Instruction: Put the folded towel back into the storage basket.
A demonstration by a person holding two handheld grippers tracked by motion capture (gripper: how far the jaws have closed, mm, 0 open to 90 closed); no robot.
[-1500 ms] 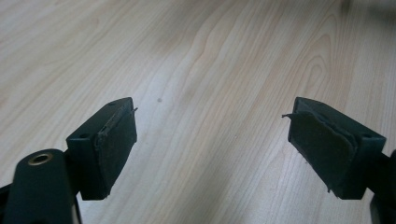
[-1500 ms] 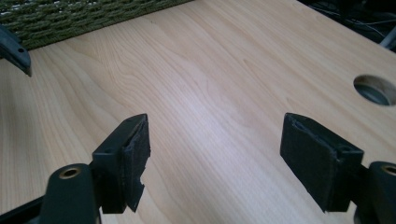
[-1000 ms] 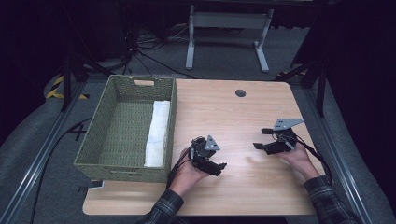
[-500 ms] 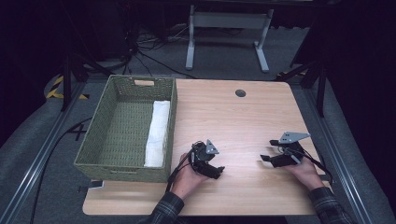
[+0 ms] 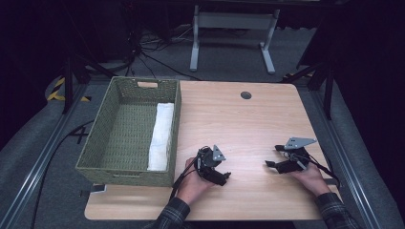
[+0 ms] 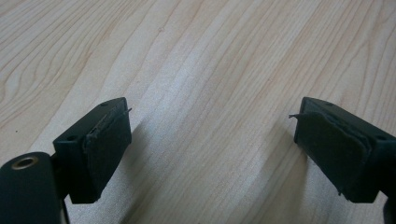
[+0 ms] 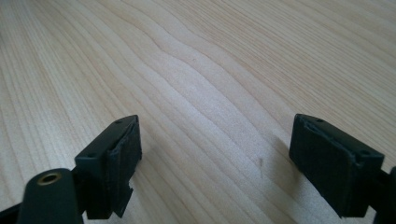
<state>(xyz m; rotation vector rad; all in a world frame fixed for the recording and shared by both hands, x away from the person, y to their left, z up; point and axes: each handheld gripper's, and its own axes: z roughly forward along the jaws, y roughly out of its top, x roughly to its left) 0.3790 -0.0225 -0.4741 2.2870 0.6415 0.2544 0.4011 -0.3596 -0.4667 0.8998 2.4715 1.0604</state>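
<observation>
My left gripper (image 5: 223, 176) lies low over the wooden table (image 5: 239, 119) near its front edge, held in a hand just right of the basket's near corner. In the left gripper view the left gripper (image 6: 212, 114) is open over bare wood, nothing between its pads (image 6: 109, 140). My right gripper (image 5: 273, 157) is held low at the front right, pointing left. In the right gripper view the right gripper (image 7: 215, 123) stands wide; its jaws have just been opening, with only wood grain between them.
A green woven basket (image 5: 174, 138) stands at the table's left, with a folded white cloth (image 5: 160, 136) lying along its right wall. A small dark cable hole (image 5: 246, 95) sits near the far edge. A metal stand and cables are on the floor beyond.
The right hand has come toward the front edge and sunk closer to the tabletop. The left hand has barely shifted.
</observation>
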